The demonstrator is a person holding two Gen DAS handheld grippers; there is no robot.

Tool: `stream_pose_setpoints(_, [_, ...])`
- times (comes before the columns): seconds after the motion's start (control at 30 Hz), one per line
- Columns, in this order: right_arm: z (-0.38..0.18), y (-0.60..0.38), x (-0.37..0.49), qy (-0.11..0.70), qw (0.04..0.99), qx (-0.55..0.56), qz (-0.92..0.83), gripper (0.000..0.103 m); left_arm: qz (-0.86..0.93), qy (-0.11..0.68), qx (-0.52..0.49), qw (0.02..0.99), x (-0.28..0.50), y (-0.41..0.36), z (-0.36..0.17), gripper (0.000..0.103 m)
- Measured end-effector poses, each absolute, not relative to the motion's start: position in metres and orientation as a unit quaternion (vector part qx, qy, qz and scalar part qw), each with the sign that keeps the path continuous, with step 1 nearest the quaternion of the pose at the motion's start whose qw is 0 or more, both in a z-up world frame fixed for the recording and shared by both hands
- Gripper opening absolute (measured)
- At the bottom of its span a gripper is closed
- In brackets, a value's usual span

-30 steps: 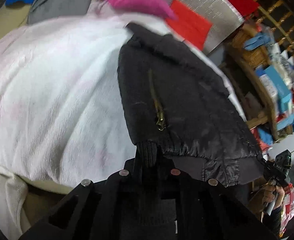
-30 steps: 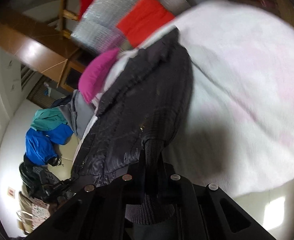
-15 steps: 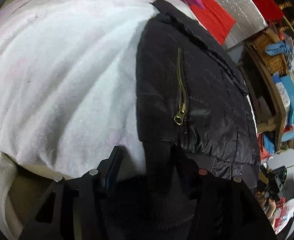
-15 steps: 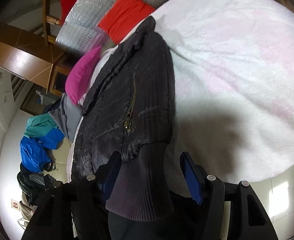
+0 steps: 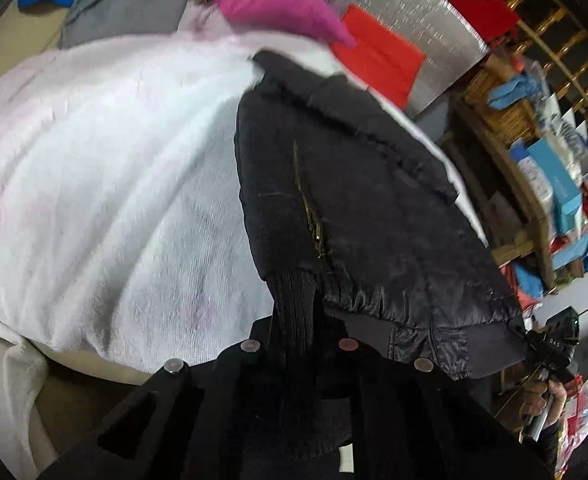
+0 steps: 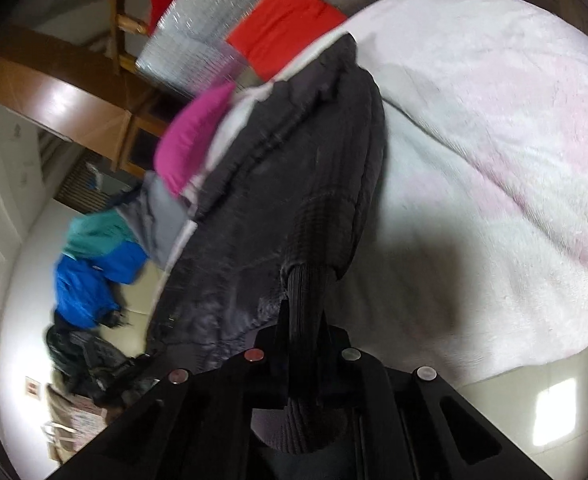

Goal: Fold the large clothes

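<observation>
Fingertips of left gripper [image 5: 294,320] and right gripper [image 6: 303,320] hidden behind ribbed cuffs of black quilted jacket [image 5: 357,184]. Shelf clutter [image 5: 549,184] blurred, unidentifiable.

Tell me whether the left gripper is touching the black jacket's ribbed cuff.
Touching. The left wrist view shows the left gripper with jaws just closed on the ribbed cuff of the black jacket.

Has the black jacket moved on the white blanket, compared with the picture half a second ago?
Yes. In the left wrist view, the black jacket now shows farther from the pink pillow, and sits lower against the white blanket.
</observation>
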State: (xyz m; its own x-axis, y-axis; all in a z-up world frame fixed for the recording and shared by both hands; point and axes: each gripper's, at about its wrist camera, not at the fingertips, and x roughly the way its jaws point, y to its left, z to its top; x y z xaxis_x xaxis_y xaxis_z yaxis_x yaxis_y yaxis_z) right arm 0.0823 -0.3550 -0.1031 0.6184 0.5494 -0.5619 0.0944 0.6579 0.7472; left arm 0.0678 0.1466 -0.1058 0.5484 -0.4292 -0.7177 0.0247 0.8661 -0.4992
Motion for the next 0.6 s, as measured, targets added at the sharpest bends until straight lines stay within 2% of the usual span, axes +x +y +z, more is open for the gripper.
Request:
stream_pose_setpoints(0.1, [-0.099, -0.358, 0.071, 0.410, 0.811, 0.390, 0.148, 0.009, -0.133, 0.448, -0.214, 0.858, 0.058, 0.148, -0.099, 0.009])
stream_pose_setpoints(0.43, [-0.139, -0.367, 0.063, 0.443, 0.800, 0.384, 0.128, 0.010, -0.114, 0.491, -0.197, 0.841, 0.063, 0.143, -0.135, 0.011])
stream_pose_setpoints(0.53, [-0.142, -0.367, 0.066, 0.444, 0.800, 0.384, 0.126, 0.017, -0.115, 0.496, -0.195, 0.838, 0.063, 0.144, -0.139, 0.014])
stream_pose_setpoints(0.57, [-0.144, -0.368, 0.066, 0.441, 0.801, 0.386, 0.123, 0.026, -0.118, 0.497, -0.199, 0.837, 0.064, 0.146, -0.140, 0.016])
stream_pose_setpoints(0.6, [-0.144, -0.370, 0.065, 0.438, 0.802, 0.387, 0.120, 0.031, -0.116, 0.498, -0.200, 0.836, 0.065, 0.147, -0.141, 0.024])
